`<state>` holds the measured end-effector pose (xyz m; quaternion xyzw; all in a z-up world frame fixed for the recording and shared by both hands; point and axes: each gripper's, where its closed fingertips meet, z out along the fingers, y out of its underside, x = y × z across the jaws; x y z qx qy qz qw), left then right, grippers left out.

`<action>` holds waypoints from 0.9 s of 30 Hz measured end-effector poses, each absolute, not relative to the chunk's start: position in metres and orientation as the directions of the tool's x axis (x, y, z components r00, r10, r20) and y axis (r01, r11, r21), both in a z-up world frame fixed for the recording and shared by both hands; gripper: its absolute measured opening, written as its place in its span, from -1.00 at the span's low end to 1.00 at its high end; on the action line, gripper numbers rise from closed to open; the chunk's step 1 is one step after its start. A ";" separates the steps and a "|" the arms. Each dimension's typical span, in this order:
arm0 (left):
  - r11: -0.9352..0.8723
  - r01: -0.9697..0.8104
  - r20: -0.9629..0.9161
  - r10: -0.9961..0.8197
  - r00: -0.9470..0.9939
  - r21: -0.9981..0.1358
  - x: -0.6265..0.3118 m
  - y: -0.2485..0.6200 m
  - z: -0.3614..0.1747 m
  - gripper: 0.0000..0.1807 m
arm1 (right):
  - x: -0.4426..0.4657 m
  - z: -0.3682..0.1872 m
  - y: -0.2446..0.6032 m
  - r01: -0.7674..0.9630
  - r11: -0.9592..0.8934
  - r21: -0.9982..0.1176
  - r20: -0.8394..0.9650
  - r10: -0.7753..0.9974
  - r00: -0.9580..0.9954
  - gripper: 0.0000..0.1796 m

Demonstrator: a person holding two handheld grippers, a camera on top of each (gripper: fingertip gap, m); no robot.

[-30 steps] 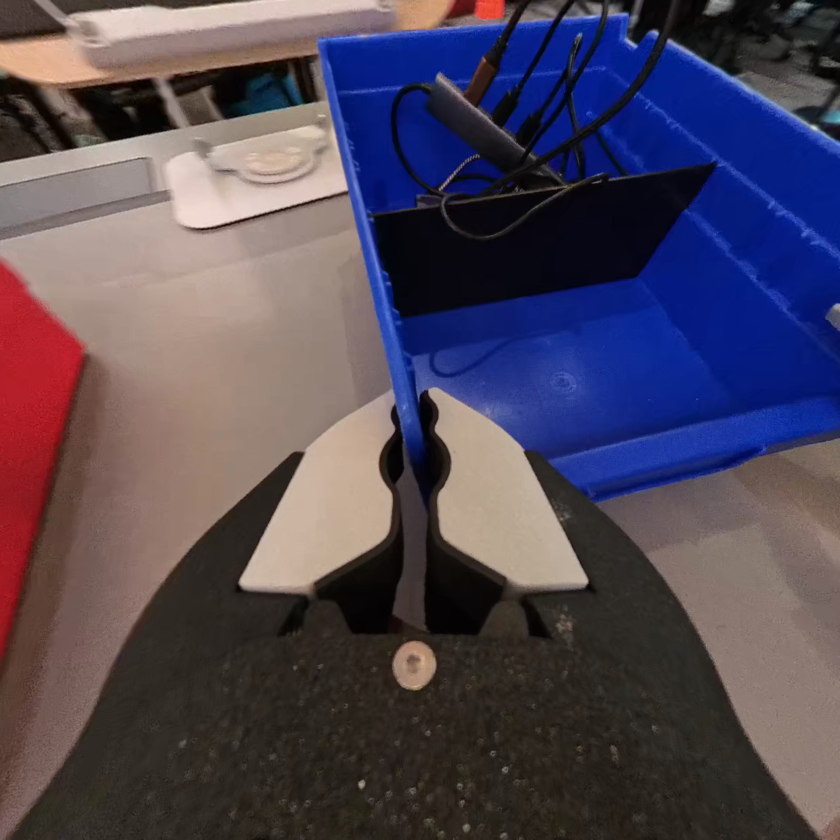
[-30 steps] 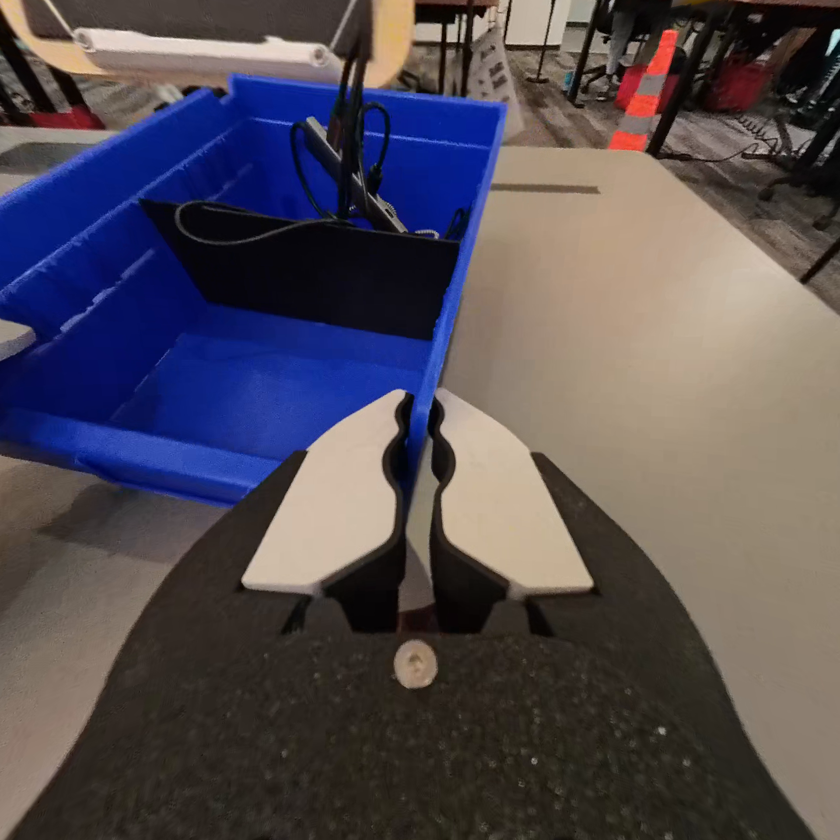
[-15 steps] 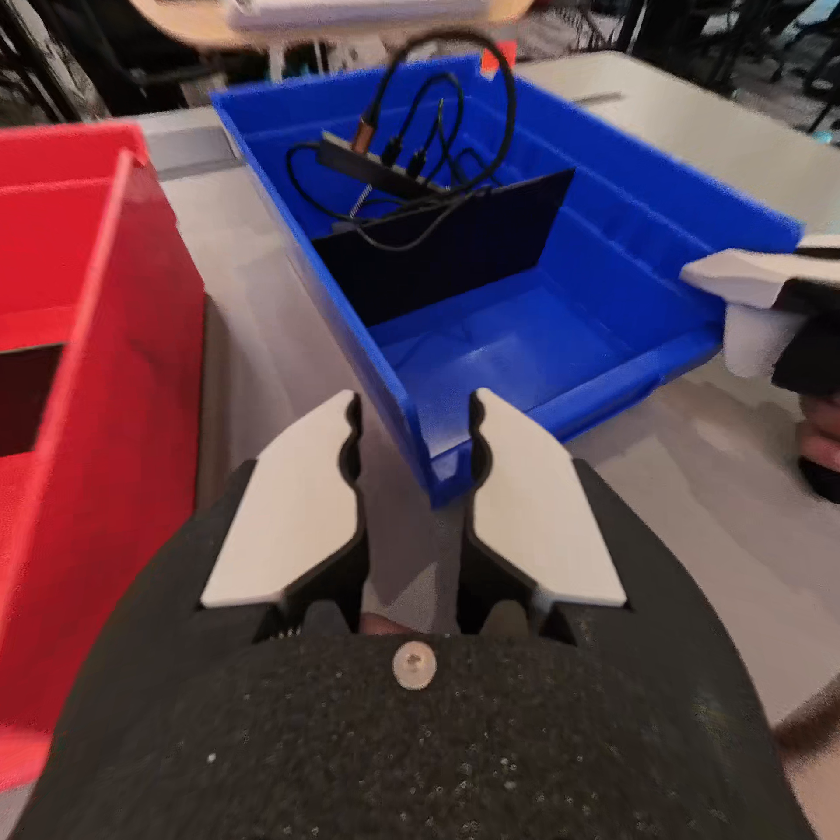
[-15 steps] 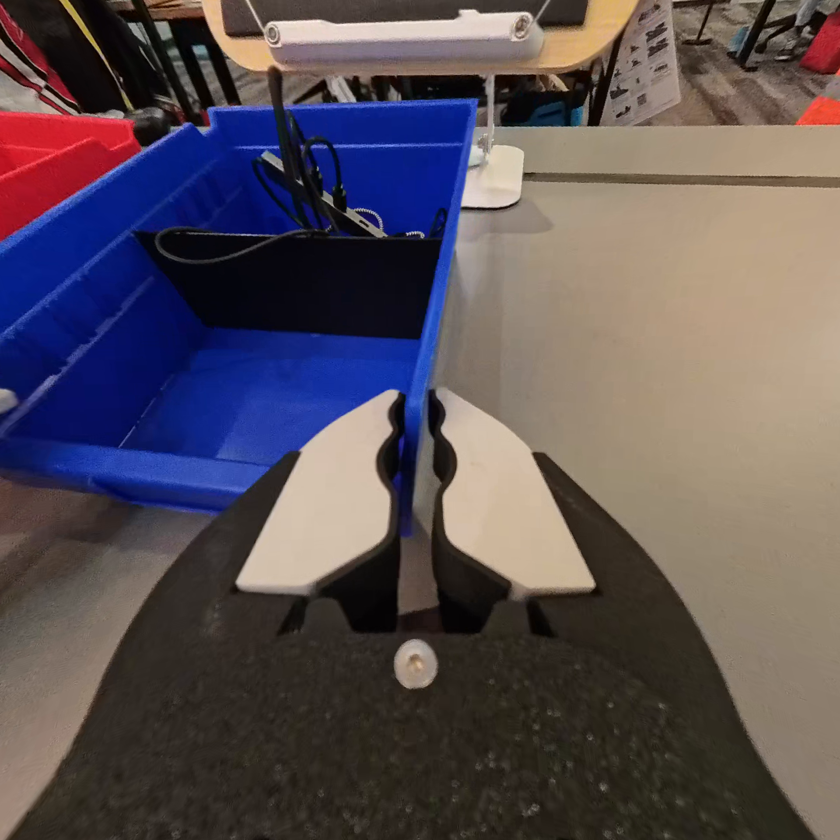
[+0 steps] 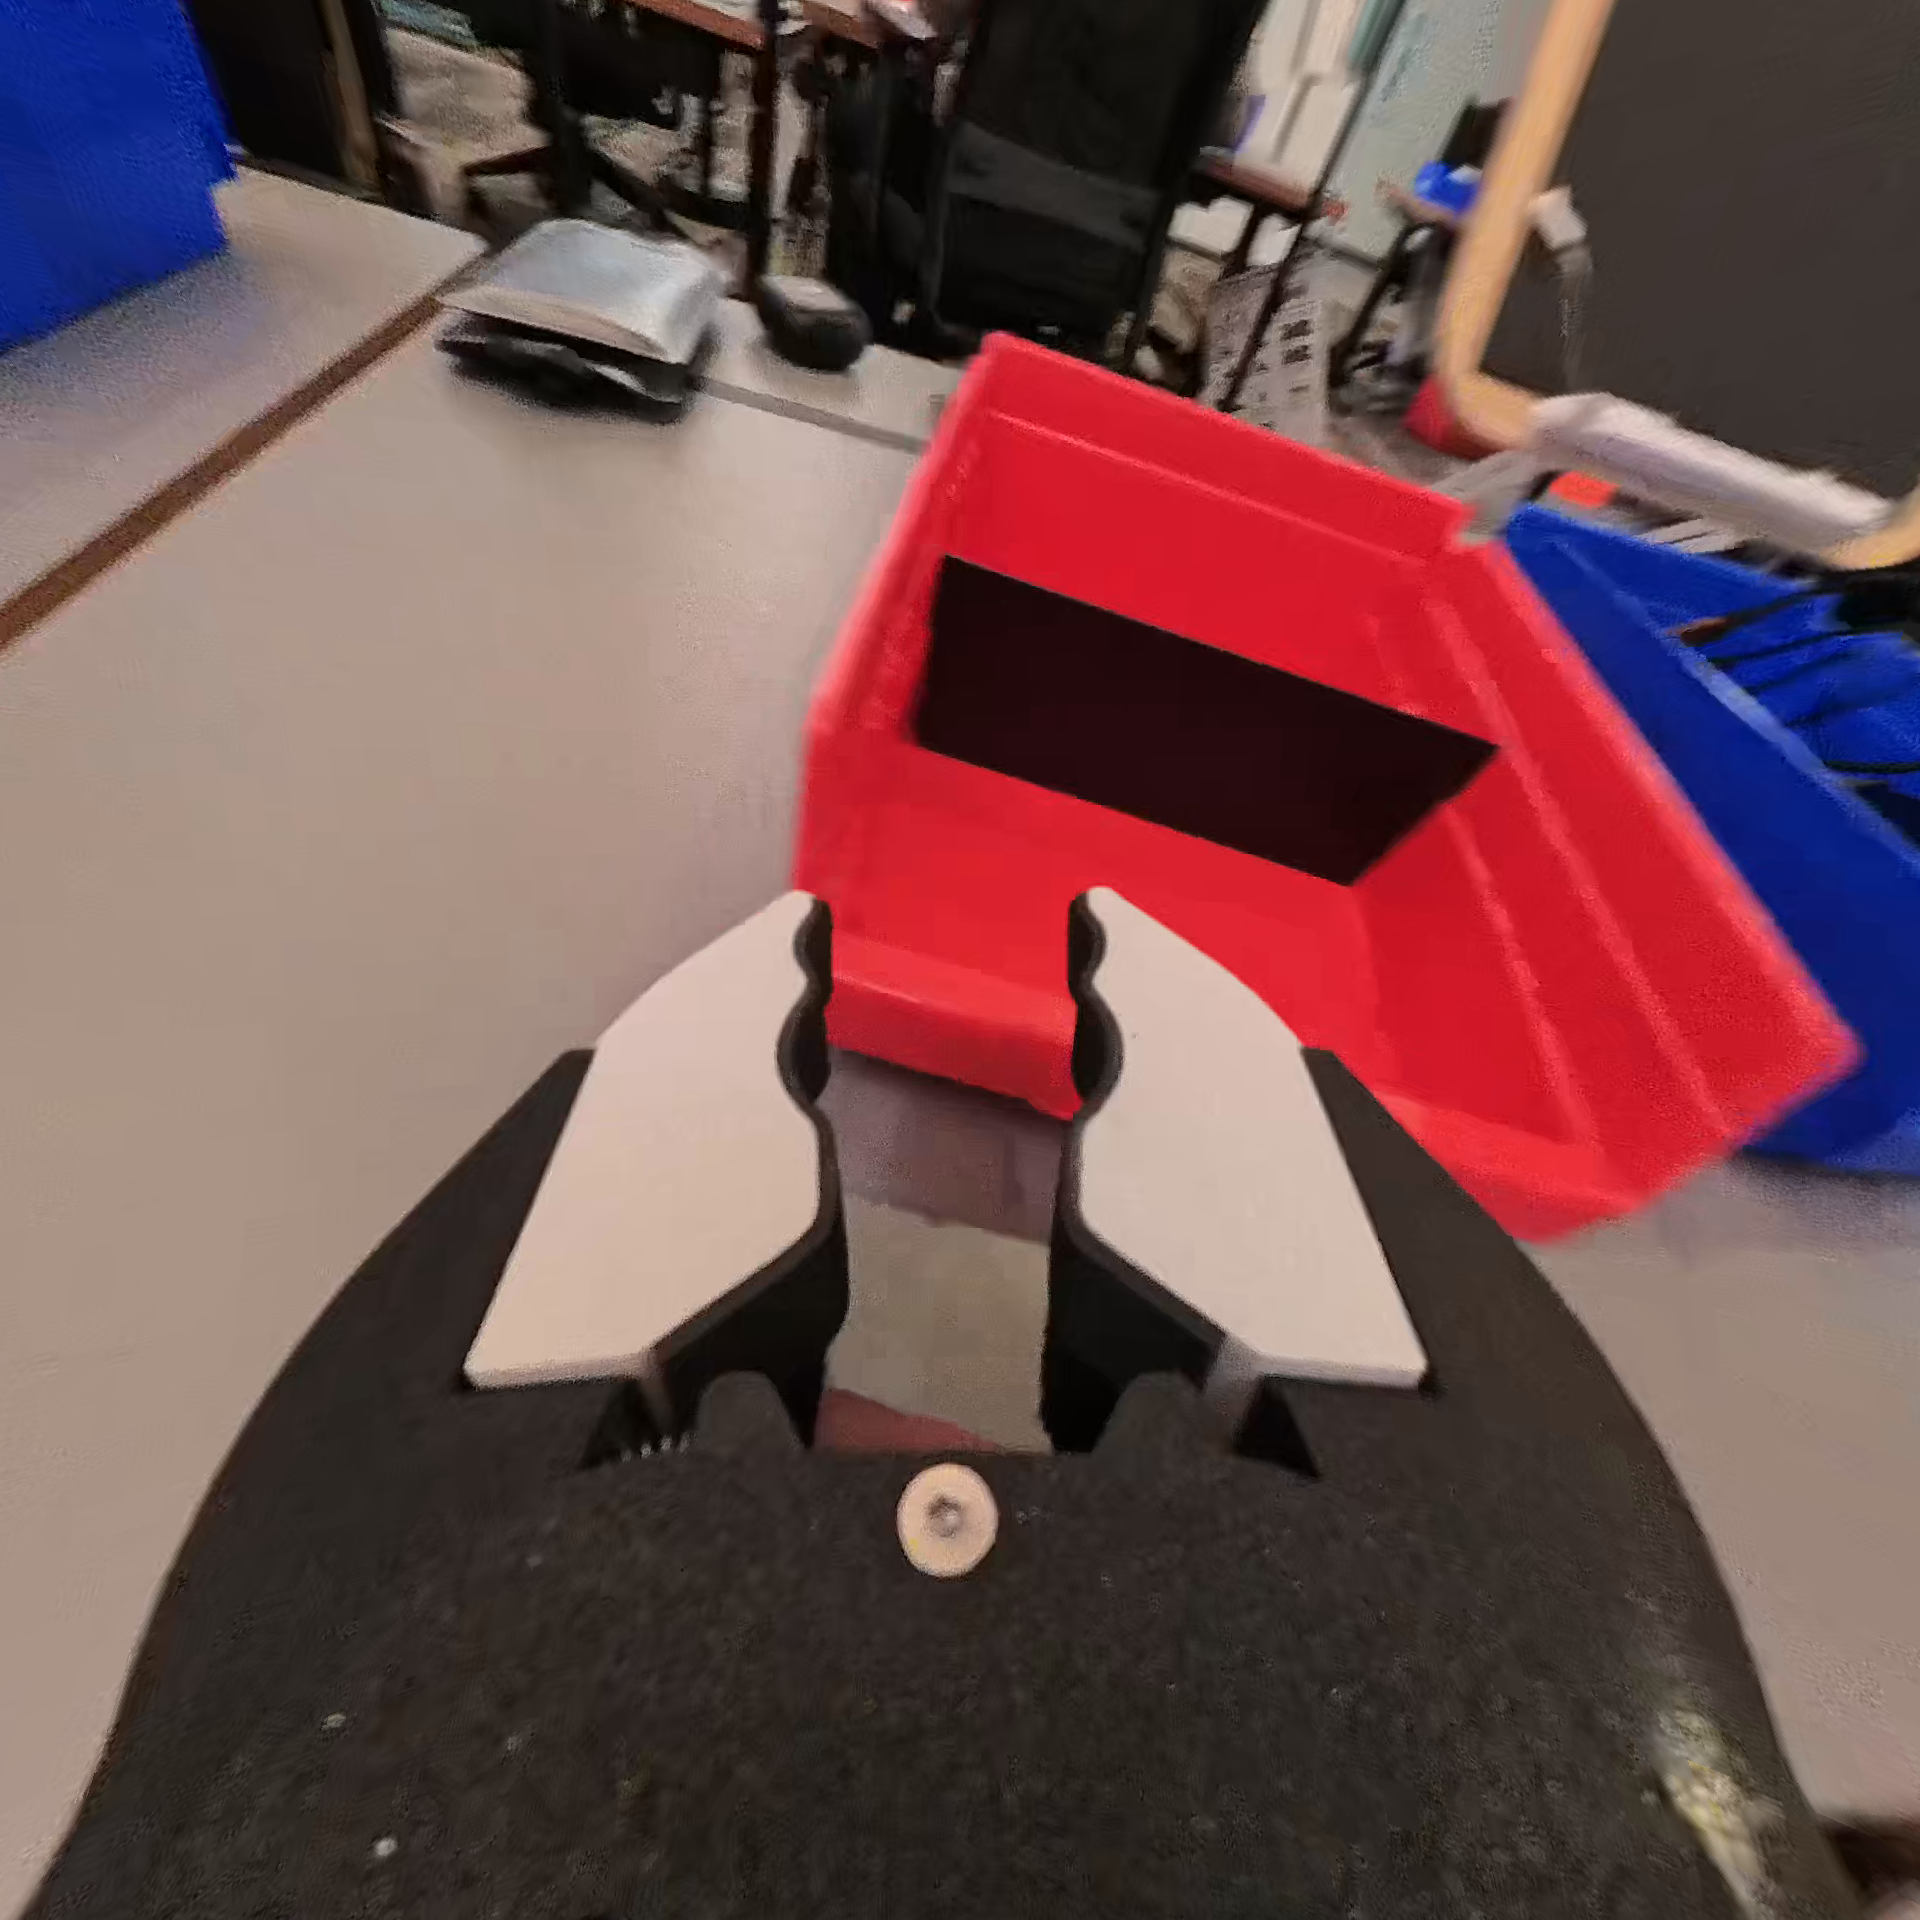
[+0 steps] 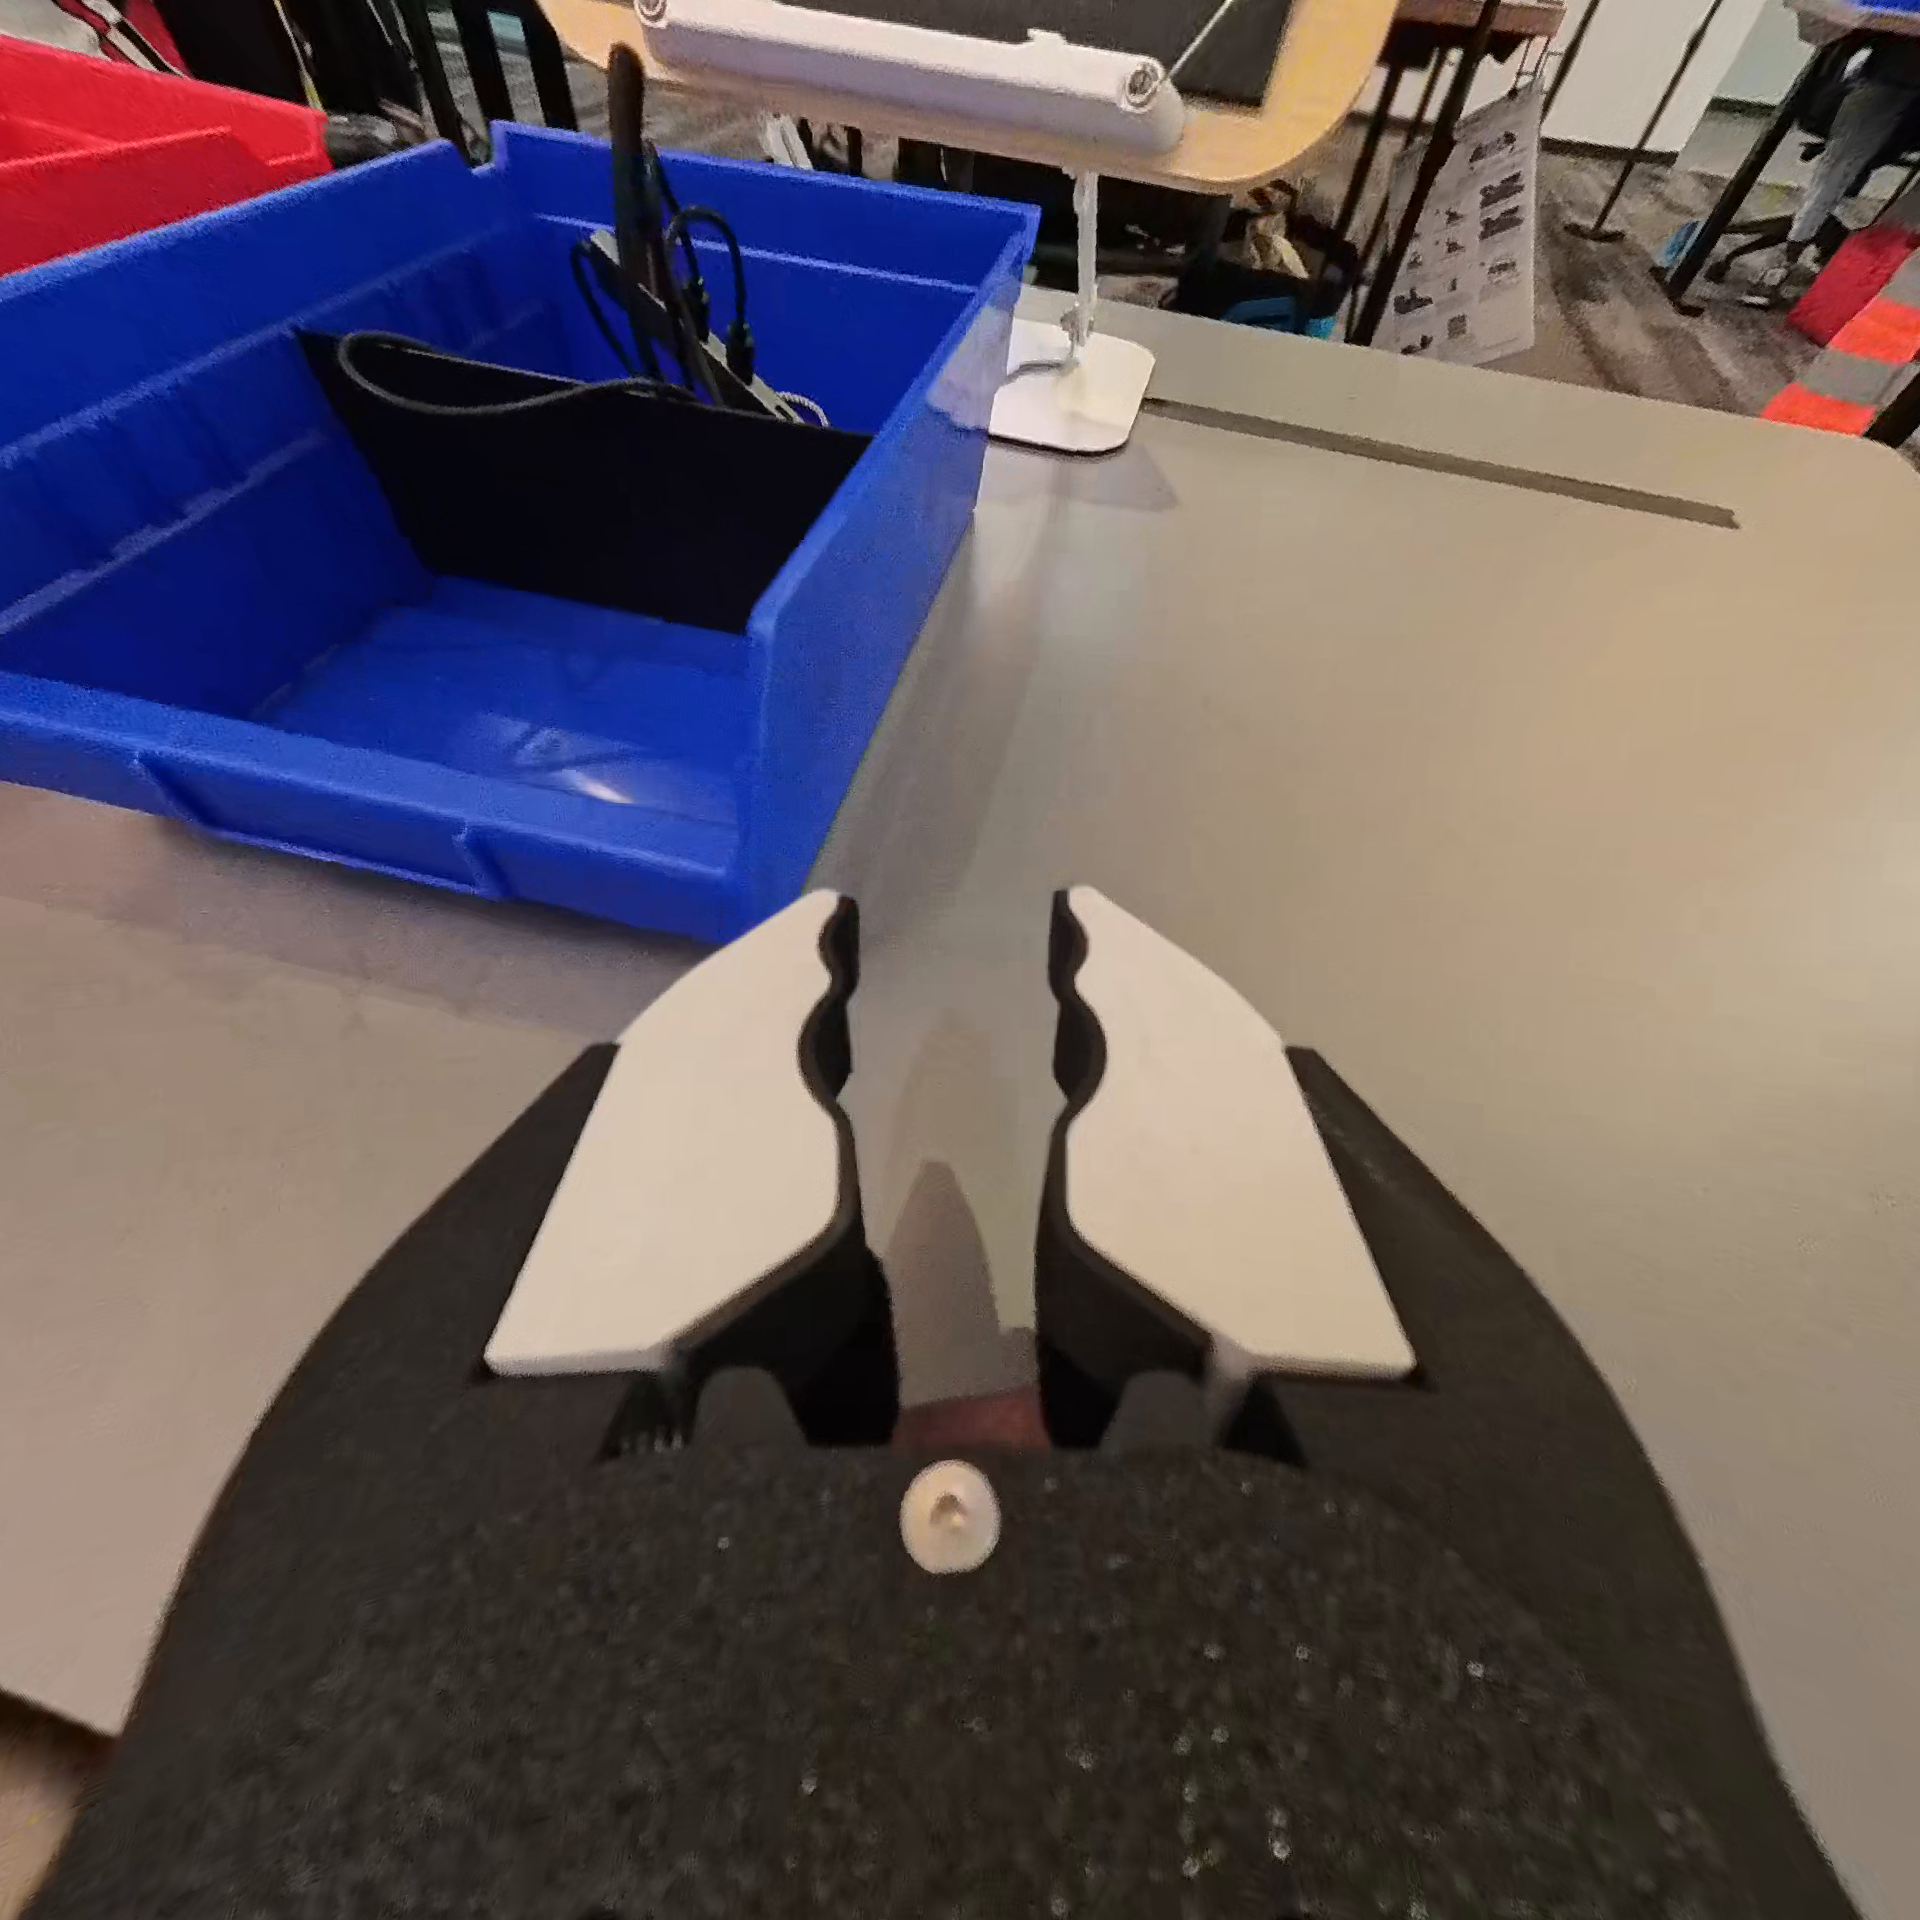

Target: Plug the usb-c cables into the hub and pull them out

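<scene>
Gaping moderately and empty, left claw [image 5: 948,940] faces a glossy red bin [image 5: 1558,1039]; right claw [image 6: 951,930] likewise parted over smooth grey table [image 6: 1455,831]. Black usb-c cables [image 6: 686,270], apparently with the hub [image 6: 743,379], sit behind the blue bin's [image 6: 852,623] black divider [image 6: 582,499].

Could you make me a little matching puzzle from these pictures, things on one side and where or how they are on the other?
Things:
1. red bin
2. hub with cables
3. right gripper
4. white lamp base

Places or states:
A. far compartment of the blue bin, behind the black divider
B. jaws apart, over bare table
C. just beyond the blue bin's far corner
D. ahead of the left gripper

Pairs: 1-D, 2-A, 3-B, 4-C
</scene>
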<state>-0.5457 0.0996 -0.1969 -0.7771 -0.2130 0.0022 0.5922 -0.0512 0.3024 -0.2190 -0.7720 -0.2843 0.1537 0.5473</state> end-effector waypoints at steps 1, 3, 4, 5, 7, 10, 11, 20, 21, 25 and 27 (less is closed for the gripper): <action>-0.214 0.325 0.236 0.356 0.904 -0.921 -0.558 0.104 -0.202 -0.51 | -0.046 -0.219 0.301 0.281 -0.232 -0.931 0.091 0.599 0.796 -0.62; -0.214 0.363 0.272 0.360 0.892 -0.907 -0.568 0.114 -0.208 -0.50 | -0.039 -0.216 0.298 0.292 -0.215 -0.932 0.117 0.584 0.803 -0.63; -0.219 0.349 0.255 0.367 0.895 -0.911 -0.572 0.117 -0.210 -0.50 | -0.036 -0.216 0.296 0.296 -0.212 -0.931 0.124 0.579 0.806 -0.63; -0.229 0.315 0.213 0.381 0.900 -0.921 -0.575 0.119 -0.211 -0.50 | -0.033 -0.217 0.294 0.301 -0.214 -0.929 0.128 0.577 0.806 -0.63; -0.258 0.254 0.127 0.425 0.896 -0.932 -0.586 0.122 -0.211 -0.51 | -0.030 -0.220 0.289 0.317 -0.218 -0.923 0.138 0.580 0.802 -0.63; -0.233 0.240 0.140 0.377 0.916 -0.942 -0.586 0.135 -0.204 -0.70 | -0.026 -0.222 0.283 0.352 -0.201 -0.914 0.178 0.580 0.795 -0.64; -0.253 0.261 0.166 0.342 0.925 -0.932 -0.582 0.139 -0.208 -0.86 | -0.025 -0.223 0.281 0.367 -0.193 -0.910 0.195 0.581 0.790 -0.65; -0.387 0.238 0.115 0.314 0.942 -0.891 -0.548 0.129 -0.214 -0.96 | -0.063 -0.203 0.248 0.424 -0.072 -0.903 0.299 0.605 0.738 -0.66; -0.404 0.227 0.100 0.312 0.945 -0.886 -0.541 0.124 -0.214 -0.96 | -0.078 -0.202 0.238 0.401 -0.080 -0.913 0.262 0.638 0.724 -0.66; -0.436 0.215 0.069 0.326 0.943 -0.874 -0.518 0.102 -0.215 -0.94 | -0.156 -0.199 0.191 0.308 -0.159 -0.938 0.070 0.783 0.618 -0.66; -0.467 0.186 0.019 0.340 0.940 -0.864 -0.508 0.087 -0.216 -0.94 | -0.198 -0.200 0.171 0.328 -0.163 -0.930 0.046 0.837 0.546 -0.65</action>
